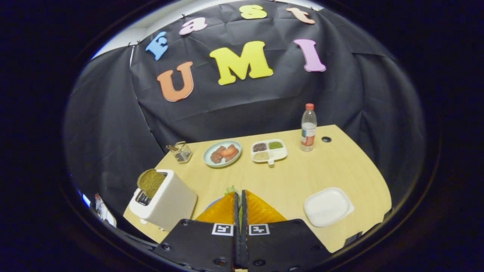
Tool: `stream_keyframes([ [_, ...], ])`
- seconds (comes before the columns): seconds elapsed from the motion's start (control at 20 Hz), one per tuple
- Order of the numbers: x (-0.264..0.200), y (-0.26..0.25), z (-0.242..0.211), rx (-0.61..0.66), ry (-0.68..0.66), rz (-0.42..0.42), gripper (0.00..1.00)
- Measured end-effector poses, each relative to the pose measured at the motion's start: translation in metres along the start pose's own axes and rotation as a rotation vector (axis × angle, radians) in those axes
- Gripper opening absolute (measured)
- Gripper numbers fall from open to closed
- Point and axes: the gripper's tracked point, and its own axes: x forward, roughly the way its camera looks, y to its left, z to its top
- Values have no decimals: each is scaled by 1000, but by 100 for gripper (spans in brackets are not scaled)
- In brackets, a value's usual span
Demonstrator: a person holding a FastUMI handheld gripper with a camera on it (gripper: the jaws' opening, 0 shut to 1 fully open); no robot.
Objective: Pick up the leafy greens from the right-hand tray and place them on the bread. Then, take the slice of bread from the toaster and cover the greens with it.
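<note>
the gripper (239, 200) sits at six o'clock, its fingers drawn almost together with only a thin slit between them. a scrap of leafy greens (230, 189) peeks out at the fingertips and down the slit, so the fingers look closed on the leaves. a sliver of blue rim shows just beside the left finger; whether that is the plate with the bread i cannot tell, since the fingers hide what lies under them.

the greens should handle as light, limp and easily torn: a pinch at the bunched stems or thick middle seems wise, with gentle pressure, because loose leaf edges could slip out or flop.

at about eight o'clock from the fingers stands the white toaster (163, 204), with the slice of bread (150, 182) poking up from its slot, tilted. that slice looks stiff, dry and crumbly; taking it by the exposed top edge, flat faces between the fingers, seems best.

at four o'clock lies the white tray (328, 206), now bare. farther off at twelve o'clock rest a plate of meat (222, 153) and a divided dish (269, 150); a small glass holder (181, 152) sits at eleven, a bottle (308, 128) at one.
</note>
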Motion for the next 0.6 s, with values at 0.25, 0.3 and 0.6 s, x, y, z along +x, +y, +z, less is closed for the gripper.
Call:
stream_keyframes([
  [0.25,28,58,-27,29,57,52,0],
  [0.3,33,64,-33,40,67,57,0],
  [0.6,56,79,-62,93,124,83,0],
])
